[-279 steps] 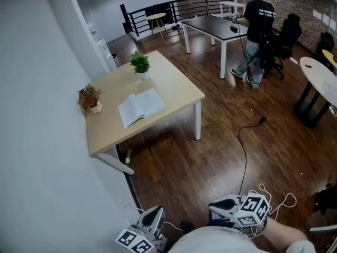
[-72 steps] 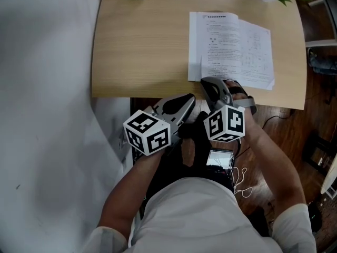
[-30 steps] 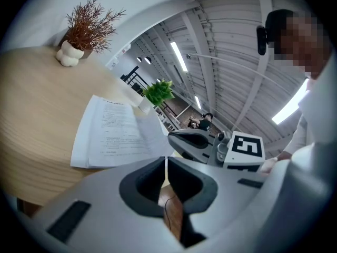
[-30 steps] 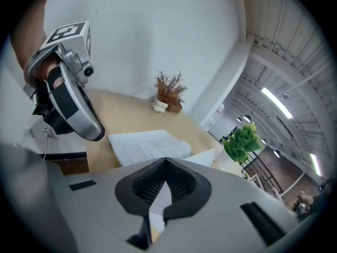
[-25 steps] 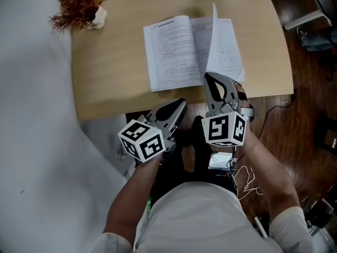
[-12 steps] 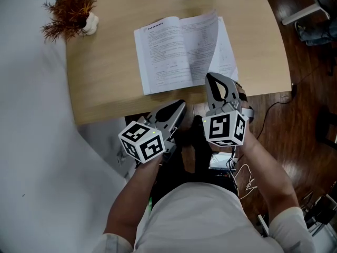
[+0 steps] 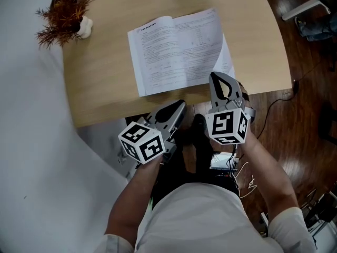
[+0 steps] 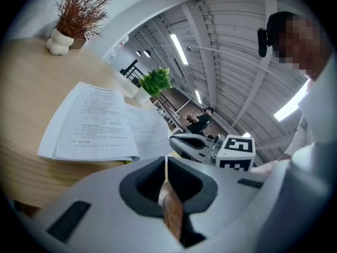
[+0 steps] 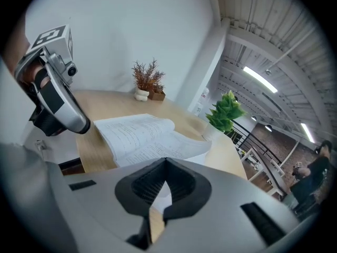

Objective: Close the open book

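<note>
Left claw (image 7: 178, 106) jaws together, empty; right claw (image 7: 219, 77) jaws together, slightly farther forward.

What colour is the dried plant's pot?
The pot is white, best seen in the left gripper view.

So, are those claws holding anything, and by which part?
Nothing. The left gripper and right gripper are both shut and empty; the book lies open on the table.

Light wooden table (image 7: 100, 83) set against white wall (image 7: 26, 141). Dried reddish plant (image 7: 62, 9) in white pot at table's far left, by wall. Green plant (image 8: 155, 81) in white pot at far edge. Dark plank floor (image 7: 310, 99), black cable (image 7: 271, 105) lying on it. Person in dark shirt (image 8: 200, 122) well off across room.
</note>
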A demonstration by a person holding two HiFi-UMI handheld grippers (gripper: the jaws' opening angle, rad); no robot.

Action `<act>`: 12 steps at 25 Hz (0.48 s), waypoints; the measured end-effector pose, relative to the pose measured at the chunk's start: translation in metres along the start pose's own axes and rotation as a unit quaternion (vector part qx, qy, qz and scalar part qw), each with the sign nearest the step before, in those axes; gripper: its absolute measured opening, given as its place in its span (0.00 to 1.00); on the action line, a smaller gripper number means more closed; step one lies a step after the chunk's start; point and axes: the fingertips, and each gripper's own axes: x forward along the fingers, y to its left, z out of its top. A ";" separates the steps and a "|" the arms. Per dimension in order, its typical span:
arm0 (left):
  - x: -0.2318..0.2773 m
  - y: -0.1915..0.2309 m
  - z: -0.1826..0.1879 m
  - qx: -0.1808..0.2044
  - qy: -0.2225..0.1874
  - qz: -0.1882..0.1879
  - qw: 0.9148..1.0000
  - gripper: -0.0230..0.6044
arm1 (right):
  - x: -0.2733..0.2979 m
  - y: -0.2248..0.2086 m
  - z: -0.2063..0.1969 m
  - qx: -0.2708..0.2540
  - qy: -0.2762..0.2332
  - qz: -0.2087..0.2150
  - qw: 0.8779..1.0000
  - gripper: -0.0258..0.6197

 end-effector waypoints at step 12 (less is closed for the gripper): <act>0.013 -0.002 -0.008 -0.003 0.010 0.001 1.000 0.03 | 0.005 -0.010 -0.028 0.027 0.017 -0.010 0.999 0.04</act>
